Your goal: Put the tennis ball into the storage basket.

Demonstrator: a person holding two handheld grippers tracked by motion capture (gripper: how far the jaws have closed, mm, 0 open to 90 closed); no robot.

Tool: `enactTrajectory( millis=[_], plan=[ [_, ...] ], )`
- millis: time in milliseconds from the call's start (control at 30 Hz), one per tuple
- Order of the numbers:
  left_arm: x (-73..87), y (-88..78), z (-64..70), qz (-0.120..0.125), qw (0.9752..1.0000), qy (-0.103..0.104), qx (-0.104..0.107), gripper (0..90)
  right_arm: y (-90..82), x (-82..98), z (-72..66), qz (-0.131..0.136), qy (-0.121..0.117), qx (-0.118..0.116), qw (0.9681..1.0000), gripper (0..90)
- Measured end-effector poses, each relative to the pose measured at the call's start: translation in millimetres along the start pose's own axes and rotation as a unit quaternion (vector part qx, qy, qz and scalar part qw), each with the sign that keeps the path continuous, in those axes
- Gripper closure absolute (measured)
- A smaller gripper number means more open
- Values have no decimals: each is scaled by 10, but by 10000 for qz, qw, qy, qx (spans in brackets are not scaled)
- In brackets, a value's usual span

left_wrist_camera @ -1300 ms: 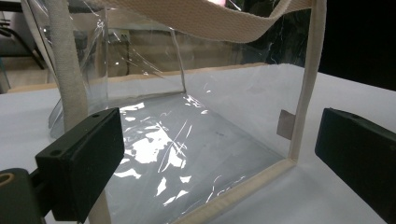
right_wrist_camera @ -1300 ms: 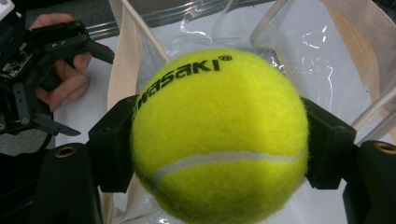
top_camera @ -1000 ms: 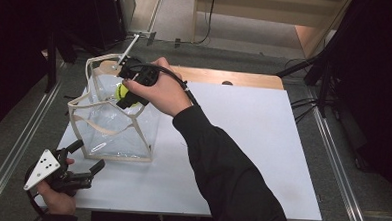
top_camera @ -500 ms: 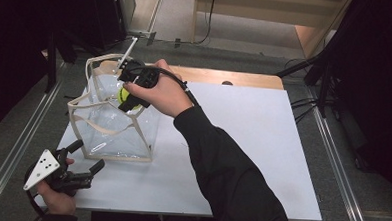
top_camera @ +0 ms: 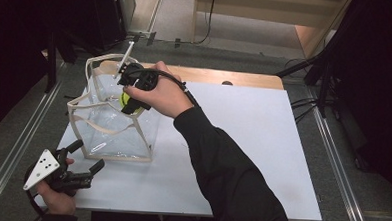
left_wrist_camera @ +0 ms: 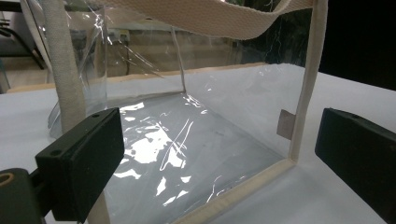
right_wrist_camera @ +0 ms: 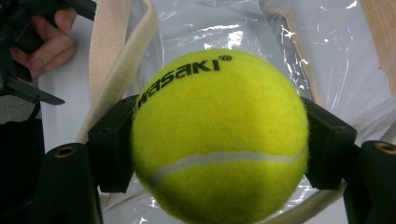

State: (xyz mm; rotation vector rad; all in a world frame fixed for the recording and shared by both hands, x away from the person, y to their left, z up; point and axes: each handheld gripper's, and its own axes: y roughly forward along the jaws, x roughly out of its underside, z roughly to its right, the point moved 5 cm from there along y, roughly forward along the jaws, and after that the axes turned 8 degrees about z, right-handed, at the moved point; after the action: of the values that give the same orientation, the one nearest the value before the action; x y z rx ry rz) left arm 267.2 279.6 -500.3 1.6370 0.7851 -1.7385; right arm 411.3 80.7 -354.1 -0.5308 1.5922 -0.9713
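The right gripper holds a fuzzy yellow-green tennis ball with black letters on it. Its two black jaws press on both sides of the ball, so the grip looks tight. The ball hangs just over the open top of a clear plastic bag with cream cloth straps. The bag stands upright at the far left of the table.

So the step in hand looks like putting the ball into the bag. Next, I think the gripper needs to go down a bit into the mouth of the bag and then let go. The cream straps lie close to the ball, so the ball could bump one on the way in.

The left gripper waits at the near left, just beside the bag. Its jaws stand wide apart and hold nothing. It may have to steady the bag, as the thin plastic looks floppy.

The table has a white top with a light wooden edge at the far side. The floor around is grey, with metal rails, black cables and dark stands.
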Motion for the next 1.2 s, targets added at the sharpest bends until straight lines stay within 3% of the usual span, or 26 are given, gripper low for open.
enactTrajectory(
  millis=[300,400,533,667,767,1067,1200],
  plan=[
    [0,0,0,-7,10000,9,-2,13,0,27,-13,-105,-30,73,9999,203],
    [0,0,0,-6,10000,5,-4,13,-38,6,-24,63,-110,212,9997,108],
    [0,0,0,-2,10000,2,0,13,-133,-25,-42,295,-59,113,9995,90],
    [0,0,-3,-7,10000,16,-2,13,-228,-25,-60,458,-91,165,9988,75],
    [0,-1,-2,-11,10000,17,-5,13,-294,-5,-65,559,-82,151,9983,8],
    [2,4,2,-18,10000,29,15,13,-433,135,-38,744,-32,278,9968,0],
    [3,6,3,-22,10000,33,7,14,-494,218,0,895,99,348,9953,0]
  ],
)
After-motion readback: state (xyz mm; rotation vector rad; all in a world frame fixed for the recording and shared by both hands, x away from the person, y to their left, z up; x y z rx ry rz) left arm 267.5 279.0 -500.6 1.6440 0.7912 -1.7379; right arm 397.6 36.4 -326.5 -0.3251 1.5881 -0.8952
